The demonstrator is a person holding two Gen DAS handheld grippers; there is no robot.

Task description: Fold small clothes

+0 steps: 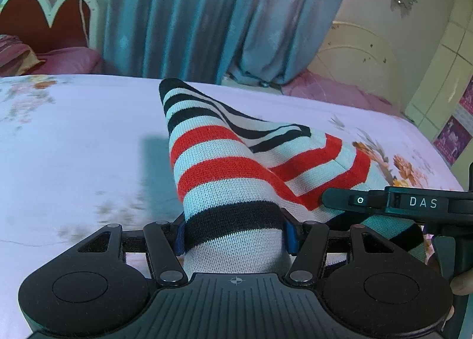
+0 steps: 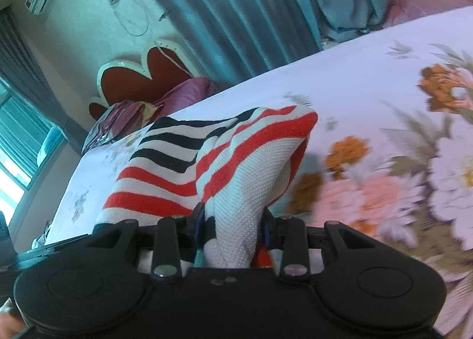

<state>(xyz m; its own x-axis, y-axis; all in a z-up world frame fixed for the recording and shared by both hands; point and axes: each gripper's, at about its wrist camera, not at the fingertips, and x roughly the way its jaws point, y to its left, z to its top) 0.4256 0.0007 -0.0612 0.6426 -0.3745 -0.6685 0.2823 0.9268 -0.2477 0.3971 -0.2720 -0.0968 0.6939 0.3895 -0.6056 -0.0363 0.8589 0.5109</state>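
Left gripper (image 1: 235, 234) pinching red-black-white striped knit garment (image 1: 224, 167) | right gripper (image 2: 233, 229) pinching same, edge toward 3 o'clock | likely soft, light, floppy | best held at hems | over floral bedsheet (image 1: 74, 146)

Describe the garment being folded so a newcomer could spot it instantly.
On the pale floral bedsheet before the blue curtain, both grippers grip one knitted garment. It alone carries red, black and white stripes.

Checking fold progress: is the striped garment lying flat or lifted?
Lifted. Both the left gripper and right gripper pinch the striped garment, which drapes bunched above the bedsheet.
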